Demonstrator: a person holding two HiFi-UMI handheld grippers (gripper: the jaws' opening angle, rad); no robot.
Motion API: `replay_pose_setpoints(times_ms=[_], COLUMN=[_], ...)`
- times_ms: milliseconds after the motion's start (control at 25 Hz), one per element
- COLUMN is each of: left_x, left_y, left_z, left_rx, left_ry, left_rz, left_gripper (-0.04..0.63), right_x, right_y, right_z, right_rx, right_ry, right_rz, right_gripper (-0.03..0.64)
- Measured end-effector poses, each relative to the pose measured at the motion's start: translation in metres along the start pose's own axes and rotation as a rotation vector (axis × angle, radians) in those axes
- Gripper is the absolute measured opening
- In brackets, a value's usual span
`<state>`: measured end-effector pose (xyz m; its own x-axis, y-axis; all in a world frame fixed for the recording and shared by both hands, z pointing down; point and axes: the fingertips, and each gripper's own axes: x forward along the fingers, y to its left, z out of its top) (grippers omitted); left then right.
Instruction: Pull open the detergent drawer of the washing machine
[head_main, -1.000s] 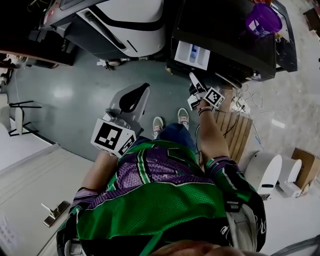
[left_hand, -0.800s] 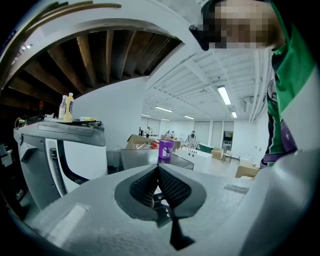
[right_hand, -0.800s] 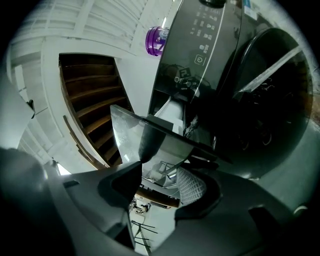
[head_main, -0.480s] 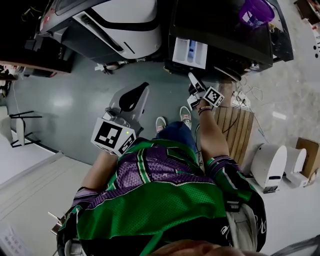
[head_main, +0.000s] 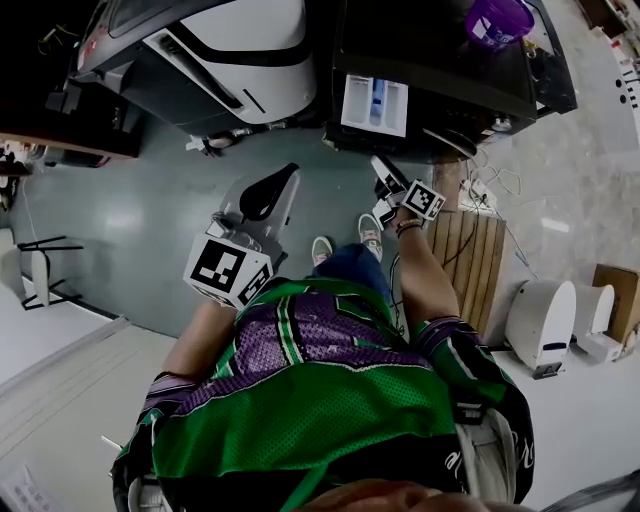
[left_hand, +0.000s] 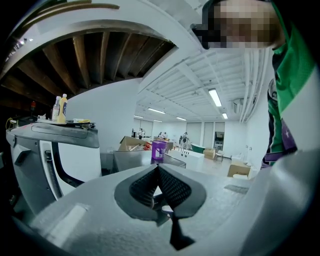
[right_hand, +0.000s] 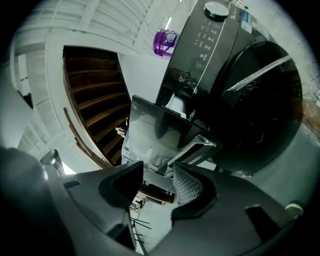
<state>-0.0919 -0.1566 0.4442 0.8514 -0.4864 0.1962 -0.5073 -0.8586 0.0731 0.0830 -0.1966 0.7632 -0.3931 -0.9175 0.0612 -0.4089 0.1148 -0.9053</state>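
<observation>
The black washing machine (head_main: 440, 60) stands at the top of the head view. Its white detergent drawer (head_main: 375, 105) sticks out of the front, with a blue compartment inside. My right gripper (head_main: 378, 165) hovers just in front of the drawer, apart from it. In the right gripper view the drawer's glossy front panel (right_hand: 162, 132) lies beyond the right gripper (right_hand: 157, 182). Its jaws are closing slightly with nothing between them. My left gripper (head_main: 285, 175) hangs over the floor to the left, well away from the machine. In its own view the left gripper (left_hand: 157, 169) is shut and holds nothing.
A purple cup (head_main: 497, 20) sits on top of the washer. A white and grey machine (head_main: 230, 50) stands to the left of it. A wooden pallet (head_main: 465, 260), loose cables (head_main: 490, 200) and a white appliance (head_main: 540, 325) lie on the floor to the right.
My right gripper has drawn back a little from the drawer toward the person. The drawer stays pulled out. The left gripper has hardly moved.
</observation>
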Motion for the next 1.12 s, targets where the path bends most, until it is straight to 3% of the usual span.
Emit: replay_pose_setpoints(times_ms=[320,800,960,1120], left_x=[0.0,0.007,0.014,0.021], left_y=[0.005,0.05,0.064,0.077], left_z=[0.007,-0.009,-0.006,-0.005], left_rx=[-0.016,-0.055,-0.069,-0.076], left_ry=[-0.043,-0.014,-0.032,-0.032], left_rz=[-0.013,0.02,0.02,0.037], left_gripper=[0.015,0.015,0.015,0.015], right_x=[-0.02,-0.071,-0.077,-0.073], right_y=[0.015,0.025,0.037,0.049], right_z=[0.006,0.021,0.023,0.024], right_rx=[-0.093,-0.249,-0.329,-0.405], right_ry=[0.012,0.016,0.062,0.131], right_rz=[-0.072,-0.371,-0.409,-0.392], right_gripper=[0.183,0.184,0.184,0.183])
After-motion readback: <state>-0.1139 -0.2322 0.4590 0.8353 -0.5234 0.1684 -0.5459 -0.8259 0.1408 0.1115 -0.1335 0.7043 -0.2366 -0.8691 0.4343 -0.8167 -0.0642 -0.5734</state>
